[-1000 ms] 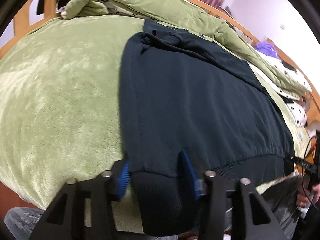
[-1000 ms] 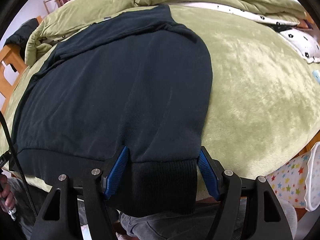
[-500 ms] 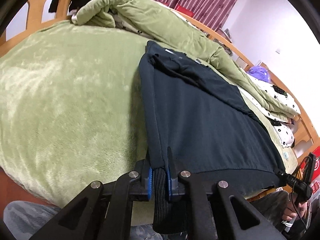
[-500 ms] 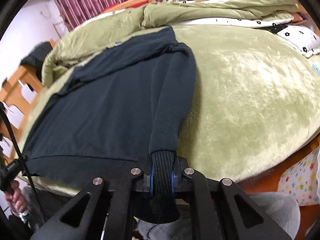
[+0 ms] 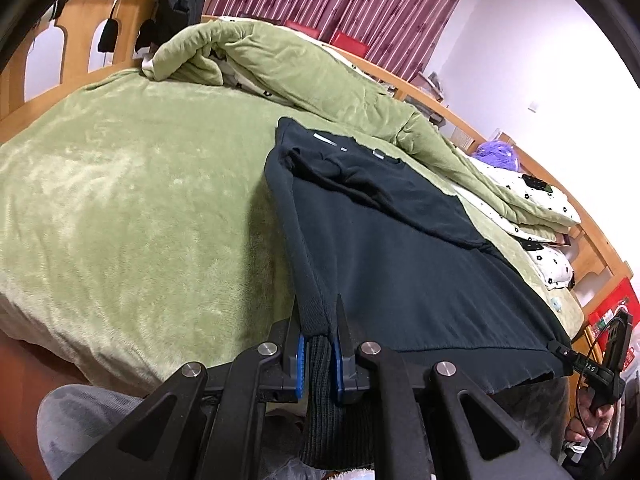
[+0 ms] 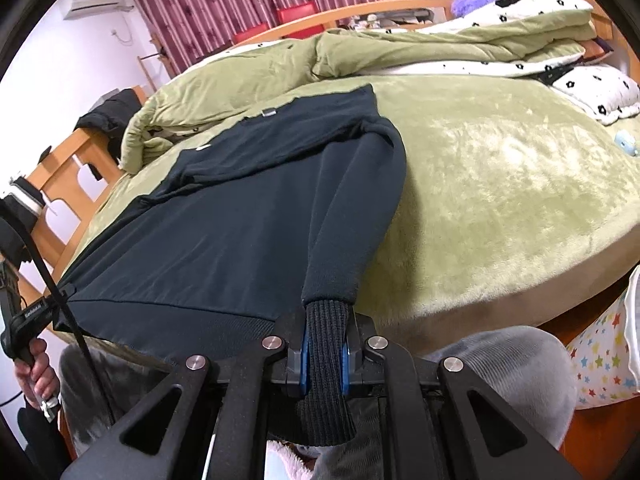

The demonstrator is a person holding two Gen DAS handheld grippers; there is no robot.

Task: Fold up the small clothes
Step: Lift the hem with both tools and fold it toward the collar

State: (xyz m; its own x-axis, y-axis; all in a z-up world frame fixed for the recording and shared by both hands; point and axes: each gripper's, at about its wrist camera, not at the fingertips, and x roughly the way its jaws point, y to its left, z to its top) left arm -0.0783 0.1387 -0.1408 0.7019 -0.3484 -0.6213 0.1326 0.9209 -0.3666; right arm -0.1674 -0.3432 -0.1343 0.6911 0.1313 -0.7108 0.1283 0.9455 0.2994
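Note:
A dark navy sweatshirt [image 5: 400, 256] lies spread on a green plush bed cover [image 5: 132, 216], its sleeves folded across the chest. My left gripper [image 5: 319, 354] is shut on the ribbed hem at the garment's left corner, and the pinched fabric rises off the bed. In the right wrist view the same sweatshirt [image 6: 224, 232] stretches away, and my right gripper [image 6: 324, 360] is shut on the ribbed hem at its right corner. The hem hangs down below both pairs of blue pads. Each gripper shows in the other's view at the far hem corner.
A rolled green quilt [image 5: 304, 76] and white flower-print bedding [image 6: 592, 92] lie along the bed's far side. A wooden headboard [image 5: 84, 28] with dark clothes hung on it, maroon curtains [image 6: 248, 4] and a person's grey-trousered knees [image 6: 516, 364] frame the bed's near edge.
Both grippers went from open around the hem to shut on it, then rose and pulled back. The hem corners have lifted off the bed and the cloth is drawn taut.

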